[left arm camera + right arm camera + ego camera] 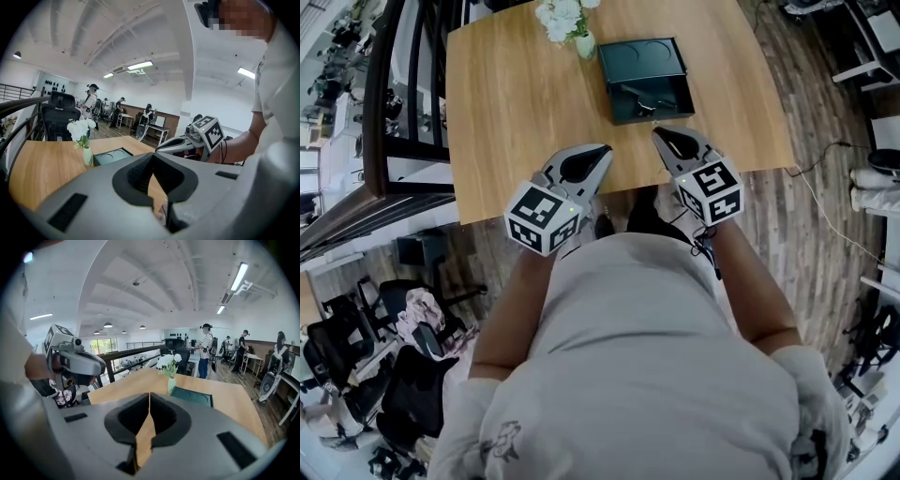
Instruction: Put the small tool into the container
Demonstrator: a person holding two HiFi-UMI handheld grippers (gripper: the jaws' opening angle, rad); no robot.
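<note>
The right hand-held gripper (149, 397) is hovering with its jaws pressed together on nothing. The left hand-held gripper (152, 157) is doing likewise, both above the near edge of the light wooden bench (525, 103). Beyond them, the small slim metallic tool (639, 97) is apparently lying inside the dark green rectangular container (643, 58). It is looking light, stiff and slippery, so pinching across its middle is probably safest.

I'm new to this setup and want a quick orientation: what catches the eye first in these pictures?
Two grippers with black-and-white marker cubes, the left gripper and right gripper, hover over the near edge of the wooden table, fingers shut and empty. Beyond them sits a dark open container with a small tool inside, beside a vase of white flowers at the far edge.
</note>
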